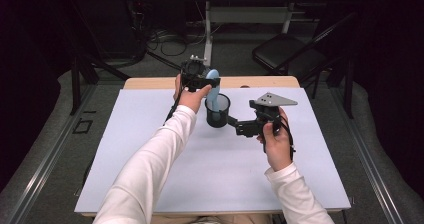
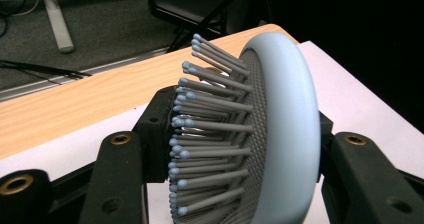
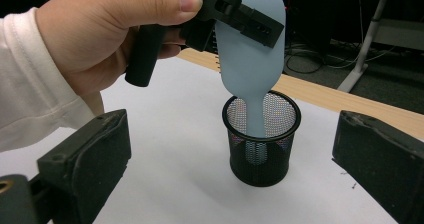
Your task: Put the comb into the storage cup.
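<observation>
my left gripper (image 3: 235,19) clamps the brush (image 3: 252,54) by its head, handle down in the cup (image 3: 261,134) at frame centre. my right gripper (image 1: 239,126) hangs released beside it. a tilted drop could tip the light cup.

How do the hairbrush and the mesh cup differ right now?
The hairbrush is pale blue and solid-backed; the mesh cup is black and see-through. The hairbrush is held upright by the left gripper, while the mesh cup stands free on the white mat. The brush handle sits inside the cup.
</observation>
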`<state>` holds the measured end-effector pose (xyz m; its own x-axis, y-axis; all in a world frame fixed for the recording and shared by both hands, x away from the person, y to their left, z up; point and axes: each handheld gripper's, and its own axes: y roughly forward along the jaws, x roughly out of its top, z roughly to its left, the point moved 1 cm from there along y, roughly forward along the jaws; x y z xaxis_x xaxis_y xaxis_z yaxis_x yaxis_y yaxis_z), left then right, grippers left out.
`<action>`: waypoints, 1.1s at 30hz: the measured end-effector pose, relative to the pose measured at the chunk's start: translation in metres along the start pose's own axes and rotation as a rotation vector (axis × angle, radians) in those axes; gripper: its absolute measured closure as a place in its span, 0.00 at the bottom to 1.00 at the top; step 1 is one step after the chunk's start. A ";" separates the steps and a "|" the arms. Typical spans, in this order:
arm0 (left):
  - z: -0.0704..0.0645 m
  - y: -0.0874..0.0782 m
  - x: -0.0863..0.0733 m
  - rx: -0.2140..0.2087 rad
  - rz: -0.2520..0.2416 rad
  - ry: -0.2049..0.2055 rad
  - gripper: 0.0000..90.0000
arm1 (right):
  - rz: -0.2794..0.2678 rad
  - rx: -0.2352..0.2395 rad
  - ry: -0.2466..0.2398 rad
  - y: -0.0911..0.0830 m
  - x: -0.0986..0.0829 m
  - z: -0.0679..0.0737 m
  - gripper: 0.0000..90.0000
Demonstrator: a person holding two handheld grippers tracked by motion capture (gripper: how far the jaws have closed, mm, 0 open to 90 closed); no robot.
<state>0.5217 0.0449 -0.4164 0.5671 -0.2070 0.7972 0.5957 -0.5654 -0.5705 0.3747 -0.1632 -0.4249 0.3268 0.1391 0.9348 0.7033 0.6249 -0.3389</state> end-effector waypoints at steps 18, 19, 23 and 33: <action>-0.006 0.003 -0.002 -0.001 -0.012 -0.003 0.51 | -0.001 0.001 0.001 0.000 0.000 0.000 0.02; -0.006 0.003 -0.002 0.002 -0.014 -0.006 0.51 | -0.001 0.001 0.001 0.000 0.000 0.000 0.02; -0.008 0.004 -0.003 0.000 -0.015 -0.008 0.50 | 0.000 0.003 0.004 0.001 0.000 0.001 0.02; -0.009 0.006 -0.004 -0.023 -0.015 -0.031 0.47 | 0.000 0.001 0.005 0.001 0.000 0.000 0.02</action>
<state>0.5184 0.0351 -0.4210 0.5757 -0.1743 0.7989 0.5908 -0.5867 -0.5538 0.3751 -0.1629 -0.4254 0.3297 0.1355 0.9343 0.7030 0.6253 -0.3388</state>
